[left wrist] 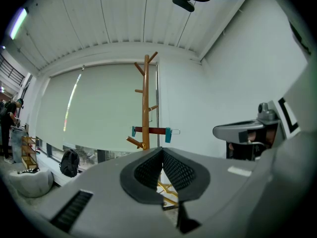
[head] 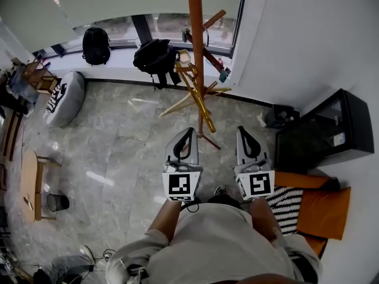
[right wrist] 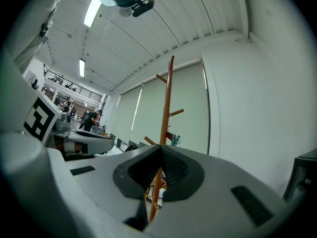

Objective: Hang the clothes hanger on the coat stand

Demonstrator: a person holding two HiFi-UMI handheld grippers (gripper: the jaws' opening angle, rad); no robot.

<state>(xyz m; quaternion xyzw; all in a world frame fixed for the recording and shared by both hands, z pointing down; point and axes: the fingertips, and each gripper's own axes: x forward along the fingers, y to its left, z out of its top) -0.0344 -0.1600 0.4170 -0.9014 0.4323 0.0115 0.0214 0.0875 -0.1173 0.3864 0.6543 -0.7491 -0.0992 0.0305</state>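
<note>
Both shut, empty: left gripper (head: 188, 131), right gripper (head: 243, 129), lower centre. Above, nearer left: dark red teal-clipped hanger (head: 208, 57) slanting on tall wooden coat stand (head: 196, 34).

Pale grey tee (head: 219, 241) w/ short sleeves, bottom centre of head view. Both the left gripper (head: 190, 131) & right gripper (head: 243, 130): light grey plastic shells, black teardrop surrounds, black mesh-textured pads (left wrist: 179, 171). White marker cube (head: 182, 184) at the rear of each, black square patterns on the faces. Dark ribbed slot (left wrist: 72, 209) in the shell, lower left of left gripper view. Small black cam (left wrist: 184, 1) worn on the head, top of both gripper views.
</note>
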